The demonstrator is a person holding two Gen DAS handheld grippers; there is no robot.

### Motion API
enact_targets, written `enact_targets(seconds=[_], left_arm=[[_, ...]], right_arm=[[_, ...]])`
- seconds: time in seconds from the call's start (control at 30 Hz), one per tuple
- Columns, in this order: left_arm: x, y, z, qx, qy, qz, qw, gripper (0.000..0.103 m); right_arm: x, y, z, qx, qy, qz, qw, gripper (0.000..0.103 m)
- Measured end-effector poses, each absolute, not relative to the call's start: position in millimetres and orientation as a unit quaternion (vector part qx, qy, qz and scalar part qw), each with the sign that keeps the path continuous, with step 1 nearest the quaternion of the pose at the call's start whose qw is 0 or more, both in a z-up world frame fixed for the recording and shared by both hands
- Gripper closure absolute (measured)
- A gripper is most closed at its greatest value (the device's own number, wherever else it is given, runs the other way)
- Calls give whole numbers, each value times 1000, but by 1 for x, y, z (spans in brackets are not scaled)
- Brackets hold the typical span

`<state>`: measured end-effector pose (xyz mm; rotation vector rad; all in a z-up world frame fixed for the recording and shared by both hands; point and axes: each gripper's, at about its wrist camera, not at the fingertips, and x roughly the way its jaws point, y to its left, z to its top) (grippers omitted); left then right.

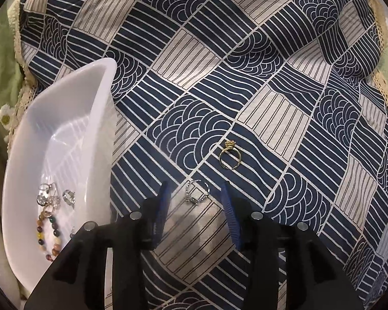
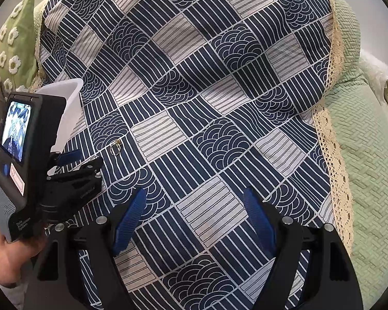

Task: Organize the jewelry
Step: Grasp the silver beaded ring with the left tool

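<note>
A navy-and-cream patterned cloth with a lace edge covers the surface, lying over a pale green quilted cover; whether a tabletop or a bed is beneath cannot be told. At the cloth's left side sits a white plastic tray, long and shallow, with its far end empty. Its near end holds a bead bracelet of brown, amber and dark green beads, and just beyond it a small cluster of silver rings, touching one another.

The left gripper points steeply down at the cloth, its blue jaws partly open with a silver ring lying on the cloth between their tips, neither pad pressing on it. A gold ring with a small ornament lies just beyond, apart from the silver one.

The right gripper hangs over bare cloth, its jaws wide and holding nothing.
</note>
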<state>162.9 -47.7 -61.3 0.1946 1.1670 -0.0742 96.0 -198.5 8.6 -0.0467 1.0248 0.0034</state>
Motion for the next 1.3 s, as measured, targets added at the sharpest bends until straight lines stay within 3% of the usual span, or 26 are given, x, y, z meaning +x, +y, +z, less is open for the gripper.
enact_targets(seconds=[0.3,0.8,1.03,1.3], left_arm=[[173,-46,-79,65,567,-51,819,66],[181,-41,-84,49,566,-61,821,83],[177,-38,-74,40,554,-56,830,84],[147,-31,-29,14,530,-82,844,84]], right_arm=[[96,-198,8,-22,491,-1,871,26],[99,-198,5,-29,496,-3,868,26],[99,-198,5,-30,497,-3,867,26],[104,-195,-2,-25,500,-2,866,26]])
